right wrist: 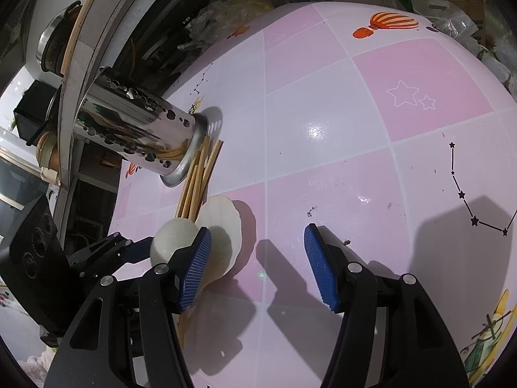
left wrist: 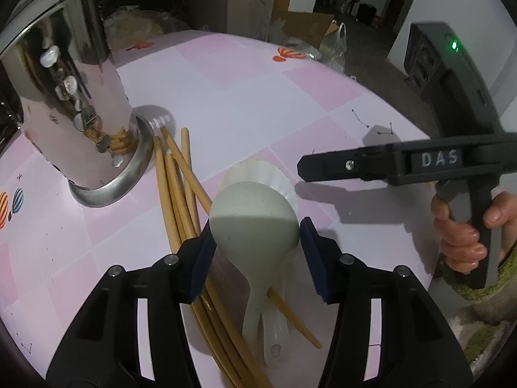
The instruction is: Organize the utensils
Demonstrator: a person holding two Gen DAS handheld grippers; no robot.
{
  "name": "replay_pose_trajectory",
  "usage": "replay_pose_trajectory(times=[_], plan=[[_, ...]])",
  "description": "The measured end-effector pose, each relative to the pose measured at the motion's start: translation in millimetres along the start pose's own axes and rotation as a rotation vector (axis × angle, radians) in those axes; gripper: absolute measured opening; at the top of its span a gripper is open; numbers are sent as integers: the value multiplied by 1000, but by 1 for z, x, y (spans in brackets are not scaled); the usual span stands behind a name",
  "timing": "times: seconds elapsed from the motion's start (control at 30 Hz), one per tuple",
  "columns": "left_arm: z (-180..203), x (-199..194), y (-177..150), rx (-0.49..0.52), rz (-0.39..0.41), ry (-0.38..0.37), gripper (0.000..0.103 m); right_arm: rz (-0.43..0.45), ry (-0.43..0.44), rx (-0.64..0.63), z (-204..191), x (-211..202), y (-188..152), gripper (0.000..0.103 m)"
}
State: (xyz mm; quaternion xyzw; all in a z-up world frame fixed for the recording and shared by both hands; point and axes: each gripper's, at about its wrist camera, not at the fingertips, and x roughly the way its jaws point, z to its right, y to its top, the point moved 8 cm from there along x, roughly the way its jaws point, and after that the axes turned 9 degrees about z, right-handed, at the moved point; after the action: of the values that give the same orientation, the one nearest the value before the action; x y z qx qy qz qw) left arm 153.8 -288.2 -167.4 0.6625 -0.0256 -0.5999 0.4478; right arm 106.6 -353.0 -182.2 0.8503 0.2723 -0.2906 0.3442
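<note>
A pale grey-green spoon (left wrist: 252,216) lies bowl-down across the pile, and my left gripper (left wrist: 255,226) is shut on its bowl, a blue pad against each side. Under it sit a scalloped white spoon (left wrist: 258,171) and a clear spoon (left wrist: 274,349). Several wooden chopsticks (left wrist: 171,194) lie beside a perforated steel holder (left wrist: 84,123) that has more chopsticks inside. In the right wrist view the same holder (right wrist: 135,129), chopsticks (right wrist: 194,187) and spoons (right wrist: 223,223) appear at the left. My right gripper (right wrist: 257,229) hangs open over bare cloth, nothing between its fingers.
The table wears a pink and white checked cloth (right wrist: 323,113) with balloon and star prints. A hand (left wrist: 465,232) holds the right gripper (left wrist: 303,166) near the table's right edge. A cardboard box and plastic bags (left wrist: 336,42) lie beyond the far edge. A steel pot (right wrist: 51,45) stands off to the left.
</note>
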Motion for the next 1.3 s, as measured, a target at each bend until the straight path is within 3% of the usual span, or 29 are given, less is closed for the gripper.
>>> replay_pose_trajectory(times=[0.3, 0.63, 0.73, 0.87, 1.1, 1.3], plan=[[-10, -37, 8, -49, 113, -22, 50, 2, -7, -24, -4, 0, 3, 58], [-25, -72, 11, -144, 245, -80, 50, -31, -43, -105, -17, 20, 4, 38], [-29, -79, 12, -161, 270, -91, 42, -43, -60, -134, -21, 26, 4, 33], [-34, -88, 12, -185, 300, -107, 42, -46, -76, -177, -27, 33, 5, 29], [-34, -87, 6, -185, 284, -130, 42, -51, -103, -204, -29, 36, 5, 21], [-15, -67, -9, -111, 204, -114, 44, -66, -102, -237, -33, 39, 0, 12]])
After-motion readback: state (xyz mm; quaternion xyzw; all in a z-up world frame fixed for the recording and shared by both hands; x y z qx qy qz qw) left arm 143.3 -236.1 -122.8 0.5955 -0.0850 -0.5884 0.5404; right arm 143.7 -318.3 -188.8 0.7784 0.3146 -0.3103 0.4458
